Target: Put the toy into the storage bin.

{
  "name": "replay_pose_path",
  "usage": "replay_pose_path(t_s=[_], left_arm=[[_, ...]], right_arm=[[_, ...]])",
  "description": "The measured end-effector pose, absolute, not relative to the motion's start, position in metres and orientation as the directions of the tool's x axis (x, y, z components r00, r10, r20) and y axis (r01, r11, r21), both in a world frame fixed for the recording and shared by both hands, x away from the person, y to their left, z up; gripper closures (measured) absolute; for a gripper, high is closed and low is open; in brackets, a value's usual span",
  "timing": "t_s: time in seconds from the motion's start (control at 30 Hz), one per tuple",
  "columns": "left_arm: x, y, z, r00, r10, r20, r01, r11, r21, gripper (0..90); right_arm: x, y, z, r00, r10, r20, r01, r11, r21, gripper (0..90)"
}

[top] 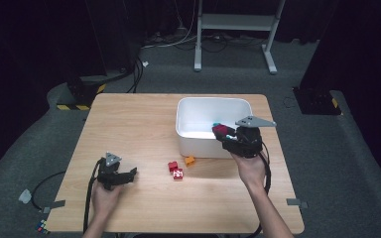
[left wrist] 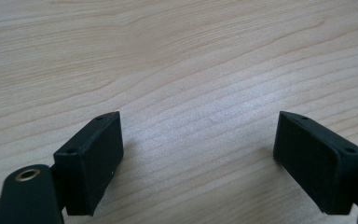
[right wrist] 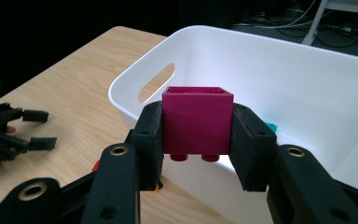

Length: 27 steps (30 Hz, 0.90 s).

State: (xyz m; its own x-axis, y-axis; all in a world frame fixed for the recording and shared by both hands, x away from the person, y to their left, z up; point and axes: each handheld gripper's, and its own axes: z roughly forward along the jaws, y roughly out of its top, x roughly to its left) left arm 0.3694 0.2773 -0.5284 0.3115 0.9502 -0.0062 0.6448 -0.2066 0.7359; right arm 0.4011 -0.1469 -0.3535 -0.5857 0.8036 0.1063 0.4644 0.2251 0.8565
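Now the right tongs [right wrist: 198, 140] are clamping a magenta block [right wrist: 198, 123] between both pads, studs pointing down, at the centre of the right gripper view, just over the near rim of the white bin [right wrist: 307, 74]. Low and left in the high view, the left tongs [top: 129, 174] are gaping wide over bare surface [left wrist: 177, 60], holding nothing, well apart from the block.

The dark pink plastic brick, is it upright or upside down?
Upside down: the dark pink plastic brick shows its hollow side up and studs below.
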Motion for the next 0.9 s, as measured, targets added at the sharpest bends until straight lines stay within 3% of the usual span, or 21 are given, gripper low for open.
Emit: replay_pose_path(t_s=[0.9], left_arm=[[0.369, 0.277, -0.528, 0.311, 0.95, -0.005, 0.645, -0.207, 0.736, 15.9]], right_arm=[[0.466, -0.135, -0.363, -0.499, 0.861, 0.104, 0.528, 0.206, 0.824, 58.6]])
